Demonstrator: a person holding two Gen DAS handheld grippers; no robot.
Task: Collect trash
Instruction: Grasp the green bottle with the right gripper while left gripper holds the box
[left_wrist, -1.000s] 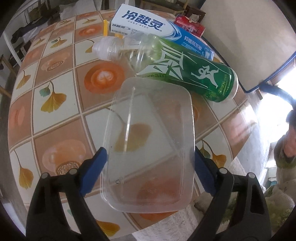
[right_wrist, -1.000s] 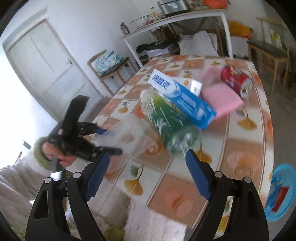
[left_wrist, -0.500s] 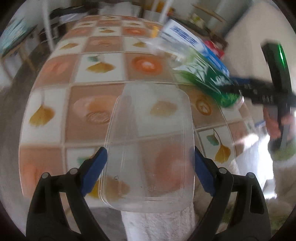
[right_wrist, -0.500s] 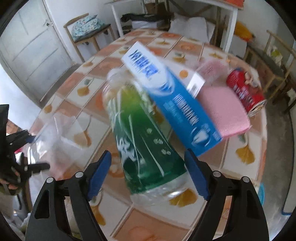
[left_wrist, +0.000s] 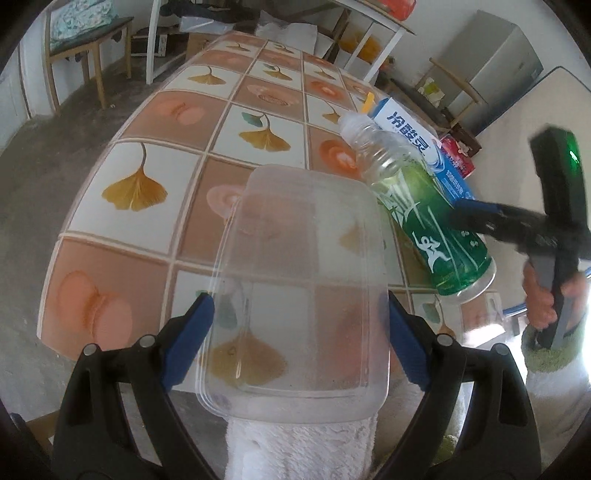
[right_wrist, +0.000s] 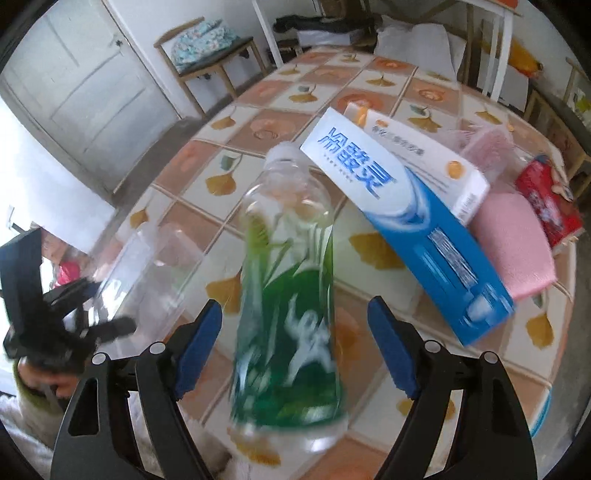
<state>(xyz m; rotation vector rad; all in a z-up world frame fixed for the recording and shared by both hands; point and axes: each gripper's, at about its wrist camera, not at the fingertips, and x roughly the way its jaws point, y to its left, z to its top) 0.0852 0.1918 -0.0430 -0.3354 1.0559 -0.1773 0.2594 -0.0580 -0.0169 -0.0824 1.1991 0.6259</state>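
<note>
While the left gripper (left_wrist: 295, 339) clamps the clear plastic container (left_wrist: 299, 295), the right gripper (right_wrist: 295, 343), fingers wide, straddles the green bottle (right_wrist: 291, 295) lying at table centre, cap toward 12 o'clock. Next: close on its body.

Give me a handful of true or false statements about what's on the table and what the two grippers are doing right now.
1. The left gripper is clamped on a clear plastic container. True.
2. The green bottle stands upright. False: it lies on its side on the table.
3. The right gripper is shut on the bottle. False: its blue pads stand apart on either side of it, not touching.
4. A blue and white box lies beside the bottle. True.
5. The bottle's cap end points away from the right gripper. True.
</note>
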